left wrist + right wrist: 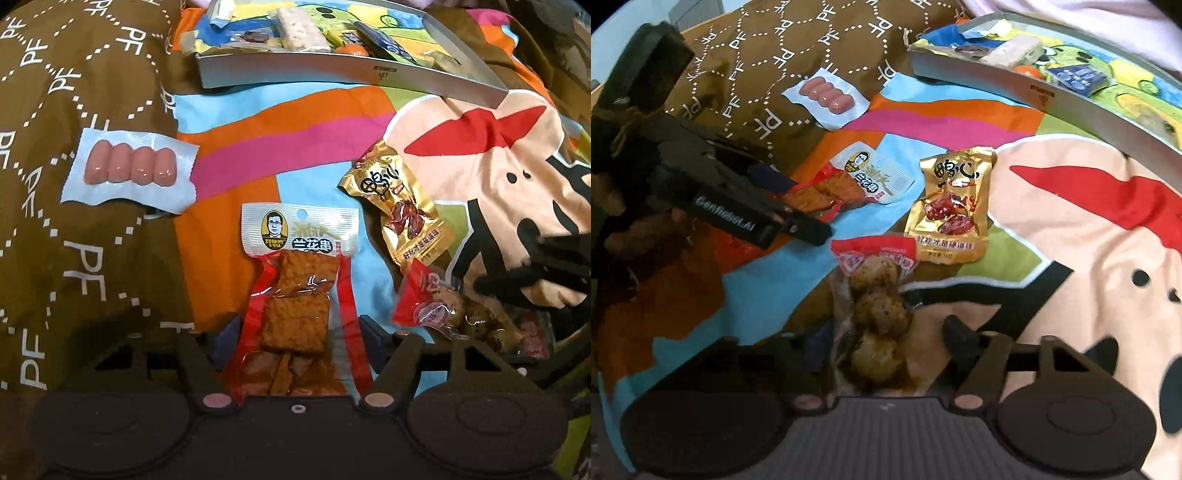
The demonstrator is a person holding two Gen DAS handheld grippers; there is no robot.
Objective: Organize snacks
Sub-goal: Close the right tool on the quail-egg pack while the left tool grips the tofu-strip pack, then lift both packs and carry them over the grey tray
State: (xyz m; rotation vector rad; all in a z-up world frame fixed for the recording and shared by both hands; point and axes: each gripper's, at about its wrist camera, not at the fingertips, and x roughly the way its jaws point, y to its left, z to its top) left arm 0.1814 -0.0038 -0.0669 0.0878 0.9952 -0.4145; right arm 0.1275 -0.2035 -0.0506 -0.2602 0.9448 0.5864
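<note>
A red tofu-skewer packet lies on the bedspread between the open fingers of my left gripper; it also shows in the right wrist view. A red packet of brown quail eggs lies between the open fingers of my right gripper; the left wrist view shows it at the right. A gold duck-heart packet lies just beyond. A pack of pink sausages lies on the brown blanket. The tray holds several snacks.
The colourful cartoon bedspread covers the surface, with a brown PF-patterned blanket at the left. The left gripper's body reaches in from the left in the right wrist view.
</note>
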